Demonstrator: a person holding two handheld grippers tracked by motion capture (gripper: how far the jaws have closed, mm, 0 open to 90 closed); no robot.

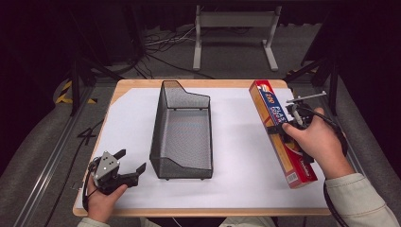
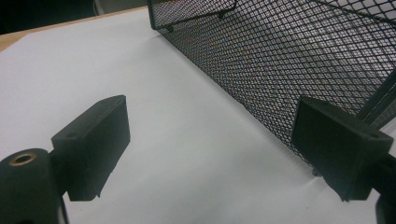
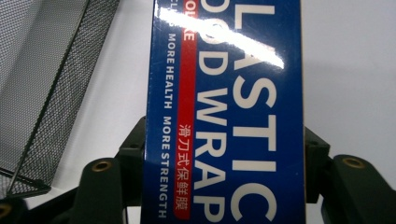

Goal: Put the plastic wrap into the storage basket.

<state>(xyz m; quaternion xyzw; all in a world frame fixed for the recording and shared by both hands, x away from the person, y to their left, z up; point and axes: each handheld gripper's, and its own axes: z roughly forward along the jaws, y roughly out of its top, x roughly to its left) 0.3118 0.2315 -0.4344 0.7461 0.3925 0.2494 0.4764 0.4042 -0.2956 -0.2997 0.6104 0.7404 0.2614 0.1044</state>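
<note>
A white-covered table (image 1: 236, 189) carried the work, with a black wire-mesh basket (image 1: 182, 135) standing at its middle as the one fixed mark. The basket held nothing; its mesh floor and walls were bare. To the right of the basket, well apart from it, a long blue-and-red box of plastic food wrap (image 1: 281, 132) lay slanted, its far end pointing away from the person. The right tongs (image 1: 283, 128) were clamped across the box about midway along its length, a jaw pressed to each long side, as the right gripper view showed, with the box (image 3: 224, 112) between them and the basket (image 3: 46, 84) off to its left. Whether the box had cleared the table could not be told. The left tongs (image 1: 130, 163) rested near the basket's front left corner, jaws spread wide and holding nothing, pointed toward the mesh wall (image 2: 289, 60). By the look of it, the grasp was made; carrying the box over and lowering it into the basket remained.
</note>
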